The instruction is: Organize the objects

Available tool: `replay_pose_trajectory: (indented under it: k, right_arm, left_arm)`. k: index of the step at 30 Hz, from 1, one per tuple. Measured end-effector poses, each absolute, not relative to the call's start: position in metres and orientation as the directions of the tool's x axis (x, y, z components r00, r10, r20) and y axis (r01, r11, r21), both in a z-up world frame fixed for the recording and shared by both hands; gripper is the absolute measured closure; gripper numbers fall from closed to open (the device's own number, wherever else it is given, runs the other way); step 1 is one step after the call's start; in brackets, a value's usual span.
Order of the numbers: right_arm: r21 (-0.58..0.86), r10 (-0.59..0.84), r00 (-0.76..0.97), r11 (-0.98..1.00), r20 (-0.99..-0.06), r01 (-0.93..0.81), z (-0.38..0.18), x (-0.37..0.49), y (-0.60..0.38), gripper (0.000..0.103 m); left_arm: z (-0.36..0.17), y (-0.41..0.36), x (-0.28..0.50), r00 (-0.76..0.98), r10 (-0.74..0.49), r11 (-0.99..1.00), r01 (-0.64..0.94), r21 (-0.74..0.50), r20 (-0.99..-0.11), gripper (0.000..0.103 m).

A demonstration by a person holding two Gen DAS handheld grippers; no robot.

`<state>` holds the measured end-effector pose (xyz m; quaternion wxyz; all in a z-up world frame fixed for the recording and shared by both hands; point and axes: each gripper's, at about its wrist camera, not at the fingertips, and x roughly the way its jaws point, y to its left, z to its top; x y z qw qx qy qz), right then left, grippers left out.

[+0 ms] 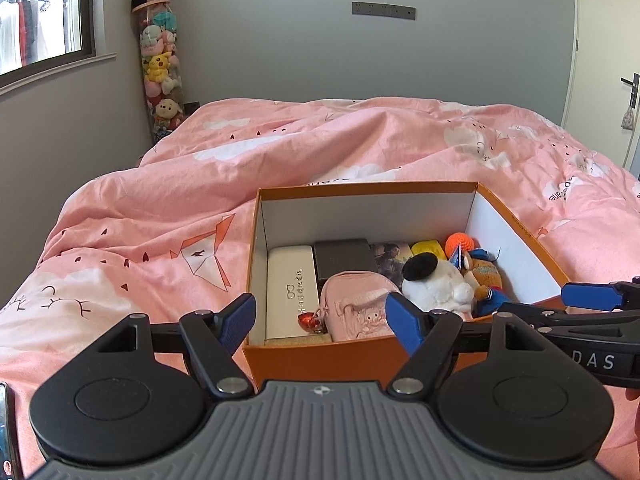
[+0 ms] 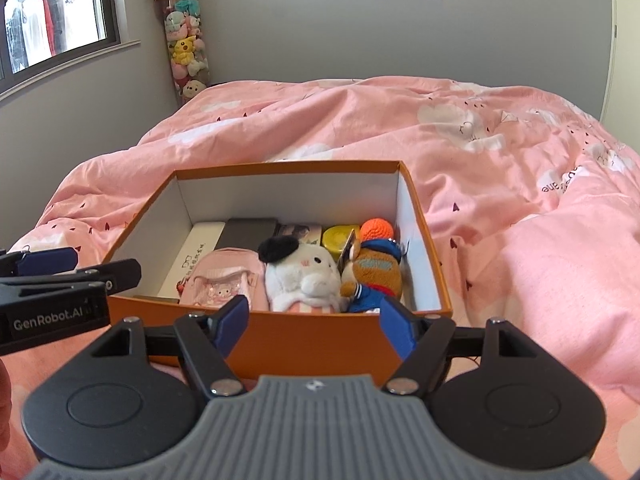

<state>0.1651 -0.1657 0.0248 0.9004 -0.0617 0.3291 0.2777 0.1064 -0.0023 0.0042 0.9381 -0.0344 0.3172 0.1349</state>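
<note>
Nearest the lens, the left tool [image 1: 320, 320] hung with its blue pads spread wide and nothing between them, poised just before the near wall of the orange box [image 1: 320, 356]. Beside it the right tool [image 2: 312, 328] was likewise released and empty, its pads framing the same wall. Inside the box lay a white glasses case [image 1: 289, 292] along the left side, a pink pouch [image 1: 356, 312] touching it, a white plush [image 2: 304, 276] with a black ear in the middle, and a brown toy in blue clothes [image 2: 374, 276] at the right. Behind them sat a dark case [image 1: 342, 258], a yellow item [image 2: 340, 236] and an orange crocheted ball [image 2: 378, 230]. Around the box spread the bed's pink duvet [image 1: 168, 184].
</note>
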Motion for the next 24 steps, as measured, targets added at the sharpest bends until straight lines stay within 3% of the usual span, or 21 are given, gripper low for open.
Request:
replay_pose_trajectory:
  k: [24]
  right_arm:
    - [0.075,0.459,0.629,0.84,-0.628,-0.538,0.0247,0.1643,-0.1675,0.029]
  left_arm:
    - [0.0017,-0.0027,0.1054,0.757,0.225,0.962,-0.273,0.017,-0.614,0.017]
